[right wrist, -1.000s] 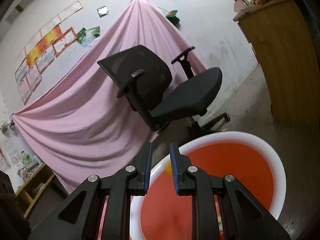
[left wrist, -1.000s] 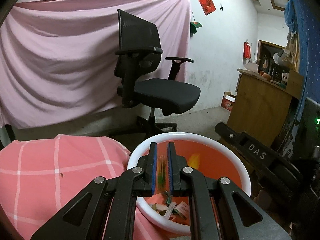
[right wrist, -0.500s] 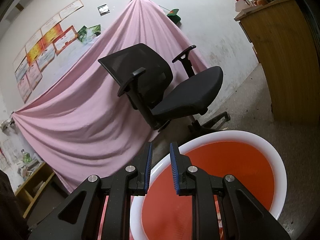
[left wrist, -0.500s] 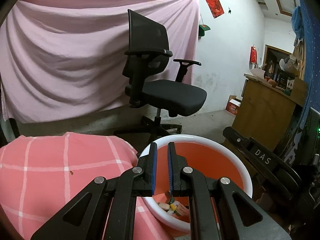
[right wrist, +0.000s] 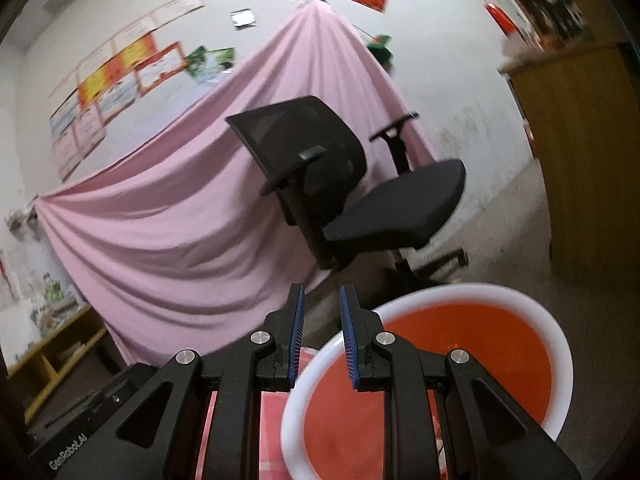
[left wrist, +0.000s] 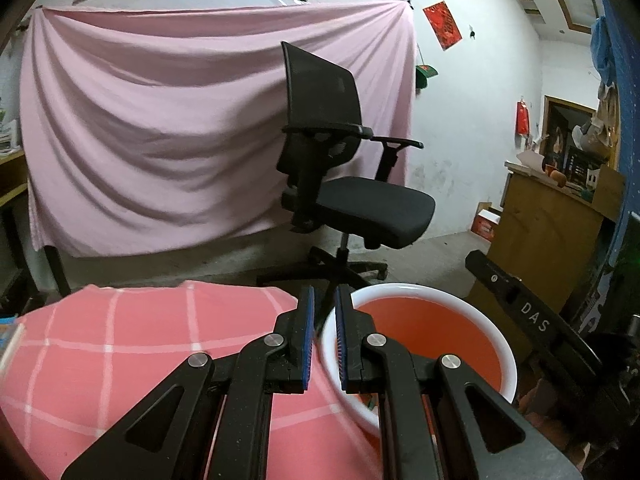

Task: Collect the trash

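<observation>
A white-walled room forms the backdrop, with a pink sheet [left wrist: 168, 140] hung across the wall and a black office chair [left wrist: 340, 184] standing on the bare concrete floor in front of it. In the left wrist view, a wooden cabinet [left wrist: 548, 248] stands at the right with clutter on top, and a small cardboard box [left wrist: 486, 222] sits on the floor by the wall. Below, a surface is covered by a pink checked cloth [left wrist: 120, 352]. Just beside its right edge stands the orange bin [left wrist: 432, 332] with a white rim; some scraps of trash show low inside it, partly hidden by the tool. The left gripper [left wrist: 324, 340] hangs over the border between cloth and bin rim, its blue-padded jaws drawn nearly together with nothing between them.

In the right wrist view the scene is tilted and slightly blurred. Papers and posters [right wrist: 116, 76] line the wall above the sheet, and a low wooden shelf [right wrist: 52, 352] sits at the far left. The bin fills the lower right. The right gripper [right wrist: 322, 336] sits above the bin's near rim, jaws close together, a narrow gap left, pinching nothing.
</observation>
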### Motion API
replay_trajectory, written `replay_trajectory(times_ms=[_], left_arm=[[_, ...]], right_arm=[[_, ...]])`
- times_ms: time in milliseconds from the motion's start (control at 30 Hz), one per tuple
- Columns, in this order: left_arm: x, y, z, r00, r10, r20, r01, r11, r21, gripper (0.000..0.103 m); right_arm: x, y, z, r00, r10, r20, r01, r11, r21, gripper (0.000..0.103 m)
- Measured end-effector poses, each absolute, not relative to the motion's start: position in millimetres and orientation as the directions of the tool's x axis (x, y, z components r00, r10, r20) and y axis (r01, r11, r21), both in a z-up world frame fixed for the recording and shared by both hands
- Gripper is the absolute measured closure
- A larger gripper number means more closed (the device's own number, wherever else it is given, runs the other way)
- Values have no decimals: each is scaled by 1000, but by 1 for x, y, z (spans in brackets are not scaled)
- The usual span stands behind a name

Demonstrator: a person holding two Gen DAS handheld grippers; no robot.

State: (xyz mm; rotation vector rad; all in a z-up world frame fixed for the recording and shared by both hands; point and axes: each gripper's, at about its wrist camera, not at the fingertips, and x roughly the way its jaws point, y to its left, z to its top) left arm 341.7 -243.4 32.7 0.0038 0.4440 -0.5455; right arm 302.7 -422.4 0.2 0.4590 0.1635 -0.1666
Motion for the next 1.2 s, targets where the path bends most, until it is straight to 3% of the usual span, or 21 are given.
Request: replay_trajectory(times_ms=[200,267,333,500,633,800,867,900,967,1100,1200], left_arm=[[332,-215,42,795,-460,-396,460,882,-100,91],[329,-205,45,806,-447,-387,443,890,-105,75],[324,-192,48,820,-439,-368,423,897,-126,67],[314,-161,53,848,-389,-359,363,921,-139,67],[301,-139,54,870,-350,-347,316,937,-152,53],[282,-108,54,897,-300,-325,254,951,-177,44],[273,-97,53,907,-284,-312,236,955,-181,38],[270,-93,53,911,-277,-307,229,956,-181,35],[260,-81,53,923,-258,-286,209,959,-192,17],[243,-57,56,945,-225,-237,173,960,-221,8],[227,-45,56,960,-177,-215,137,973,-187,5]], right_arm=[[302,-404,8,978,-103,-180,167,907,387,81],[301,-396,12,980,-97,-174,155,919,362,80],[298,-389,14,982,-91,-166,144,927,346,74],[292,-371,20,986,-68,-152,113,943,314,70],[282,-352,26,992,-41,-121,75,953,293,50],[272,-324,34,995,-6,-100,30,972,232,42],[266,-313,36,996,12,-84,6,977,212,25],[263,-309,37,997,18,-78,-1,978,207,23],[256,-300,37,996,33,-77,-18,981,193,22],[246,-288,36,995,40,-86,-25,984,176,14],[233,-282,35,997,37,-66,-26,986,162,0]])
